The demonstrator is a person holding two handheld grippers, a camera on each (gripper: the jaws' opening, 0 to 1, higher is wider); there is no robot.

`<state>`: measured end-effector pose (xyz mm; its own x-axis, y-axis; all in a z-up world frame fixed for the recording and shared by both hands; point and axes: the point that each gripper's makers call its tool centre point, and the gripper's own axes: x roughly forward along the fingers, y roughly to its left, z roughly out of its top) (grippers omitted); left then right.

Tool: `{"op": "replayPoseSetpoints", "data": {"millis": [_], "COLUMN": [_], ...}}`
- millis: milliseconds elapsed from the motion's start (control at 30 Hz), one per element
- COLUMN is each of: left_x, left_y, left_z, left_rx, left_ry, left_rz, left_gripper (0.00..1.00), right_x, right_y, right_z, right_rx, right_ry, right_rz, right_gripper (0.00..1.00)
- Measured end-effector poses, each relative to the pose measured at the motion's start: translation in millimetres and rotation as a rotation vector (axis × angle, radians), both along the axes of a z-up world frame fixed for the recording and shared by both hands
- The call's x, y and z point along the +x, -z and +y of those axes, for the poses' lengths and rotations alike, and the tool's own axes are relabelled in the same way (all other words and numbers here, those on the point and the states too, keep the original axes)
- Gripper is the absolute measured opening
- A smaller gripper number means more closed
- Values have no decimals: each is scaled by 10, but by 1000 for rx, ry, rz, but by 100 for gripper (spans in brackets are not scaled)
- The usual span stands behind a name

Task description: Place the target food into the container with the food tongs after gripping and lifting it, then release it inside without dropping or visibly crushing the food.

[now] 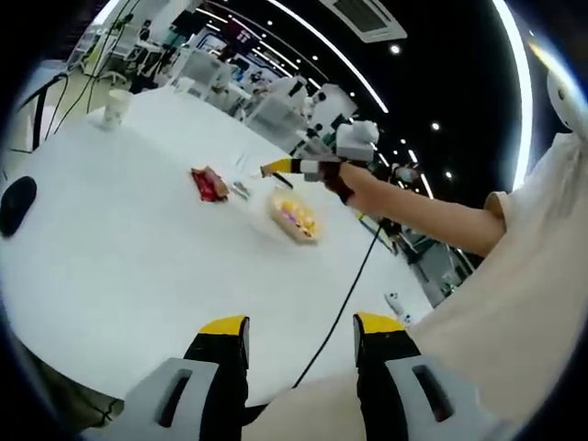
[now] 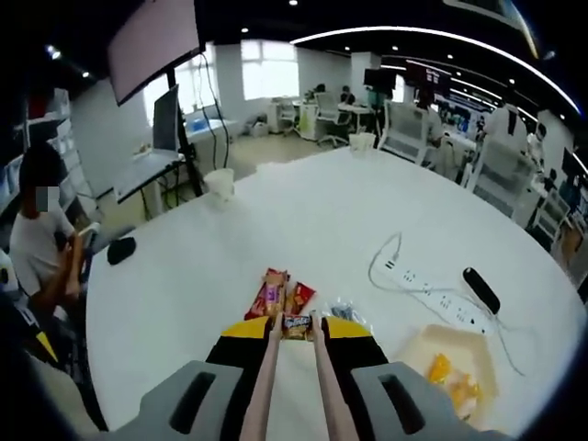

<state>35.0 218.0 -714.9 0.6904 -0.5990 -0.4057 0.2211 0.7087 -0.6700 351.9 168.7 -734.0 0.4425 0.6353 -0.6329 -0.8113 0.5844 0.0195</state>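
In the right gripper view, my right gripper [image 2: 296,333] is shut on a pair of pale food tongs [image 2: 265,377]. The tong tips hold a small dark snack packet [image 2: 296,322] between them. Just beyond lie red snack packets [image 2: 272,294]. The clear container [image 2: 457,366], with yellow food inside, sits to the lower right. In the left gripper view, a hand holds the right gripper [image 1: 292,166] over the table between a red packet [image 1: 209,184] and the container [image 1: 294,217]. My left gripper [image 1: 303,327] is open at the near table edge, with nothing between its jaws.
A white power strip [image 2: 432,292] with its cable and a black object [image 2: 480,289] lie near the container. Paper cups [image 2: 219,182] and a black mouse [image 2: 120,250] sit toward the table's far side. A person [image 2: 41,241] sits at the left. A black cable [image 1: 342,308] crosses the table.
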Motion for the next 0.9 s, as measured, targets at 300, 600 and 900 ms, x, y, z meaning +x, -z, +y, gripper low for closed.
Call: {"op": "replayPoseSetpoints", "data": {"millis": [300,600,900], "left_x": [-26,-91,-24], "left_y": [-55,-69,-145], "left_z": [-31,-46,-131], "left_rx": [4,14,17], "left_ry": [2,9,40], "left_rz": [-20,-26,-55], "left_gripper": [44,44,44], "right_x": [-42,-104,-295], "right_y": [-119,-245,-374], "right_z": [-66,-211,-311], "right_rx": [16,50,70], "right_ry": [2,37,55], "right_rz": [-11,-12,1], "right_gripper": [19,19,19]}}
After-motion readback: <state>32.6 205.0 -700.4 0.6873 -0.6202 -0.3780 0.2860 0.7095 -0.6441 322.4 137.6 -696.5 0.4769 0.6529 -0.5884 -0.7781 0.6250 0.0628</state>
